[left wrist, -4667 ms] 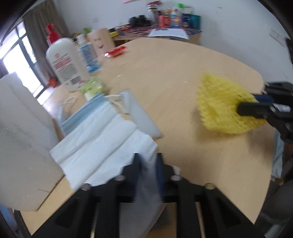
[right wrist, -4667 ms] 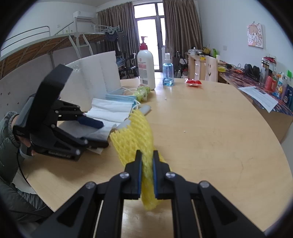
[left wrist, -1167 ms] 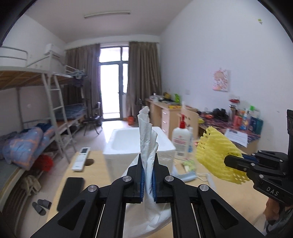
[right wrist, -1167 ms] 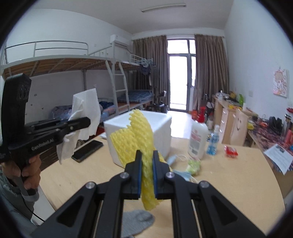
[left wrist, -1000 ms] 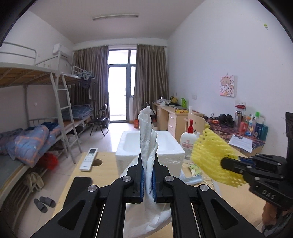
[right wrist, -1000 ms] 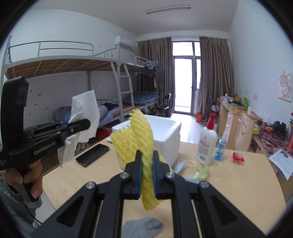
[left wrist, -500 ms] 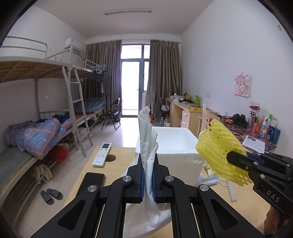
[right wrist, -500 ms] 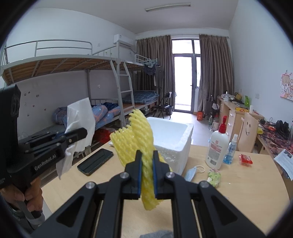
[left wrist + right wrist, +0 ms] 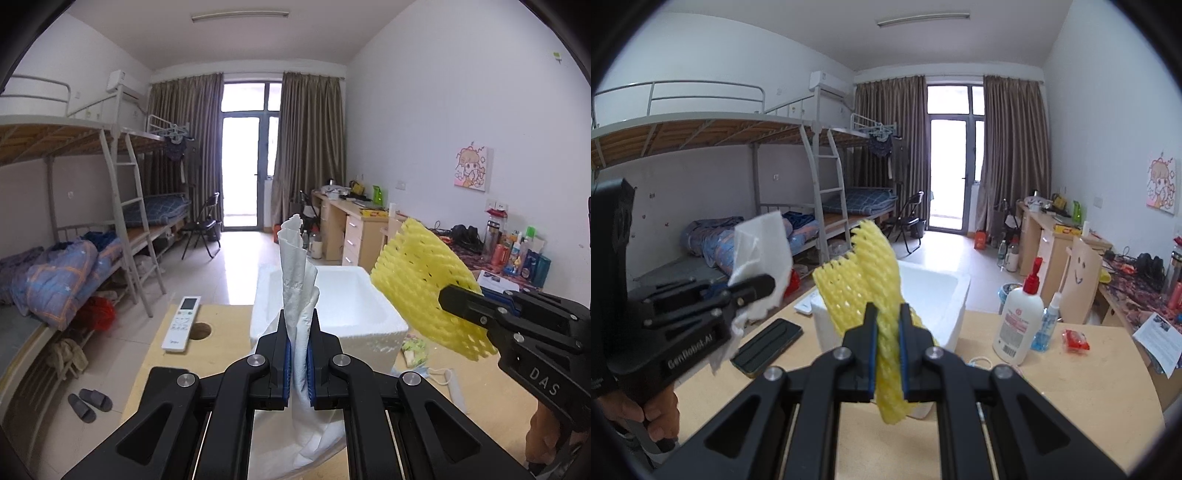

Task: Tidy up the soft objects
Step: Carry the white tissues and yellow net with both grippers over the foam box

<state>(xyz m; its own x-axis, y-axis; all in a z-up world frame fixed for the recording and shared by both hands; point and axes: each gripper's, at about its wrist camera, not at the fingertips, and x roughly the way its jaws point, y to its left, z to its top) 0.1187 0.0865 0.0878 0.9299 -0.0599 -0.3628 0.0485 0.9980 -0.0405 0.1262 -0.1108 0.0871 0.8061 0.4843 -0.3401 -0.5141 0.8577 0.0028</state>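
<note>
My left gripper (image 9: 298, 360) is shut on a white paper towel (image 9: 297, 269) that stands up between the fingers and hangs below them; it also shows in the right wrist view (image 9: 762, 254). My right gripper (image 9: 886, 350) is shut on a yellow foam net (image 9: 864, 273), also in the left wrist view (image 9: 421, 284) at the right. Both are held in the air in front of an open white foam box (image 9: 347, 306), which also shows in the right wrist view (image 9: 938, 295) on the wooden table (image 9: 1071, 391).
A black phone (image 9: 768, 347) and a white remote (image 9: 183, 323) lie left of the box. A lotion bottle (image 9: 1021, 325), a blue spray bottle (image 9: 1047, 325), a red packet (image 9: 1075, 339) and a face mask (image 9: 424, 371) sit right of it. Bunk beds stand at left.
Both grippers lifted their items off the table and turned toward the foam box. In the last second they drew slightly nearer the box, still holding the towel and net.
</note>
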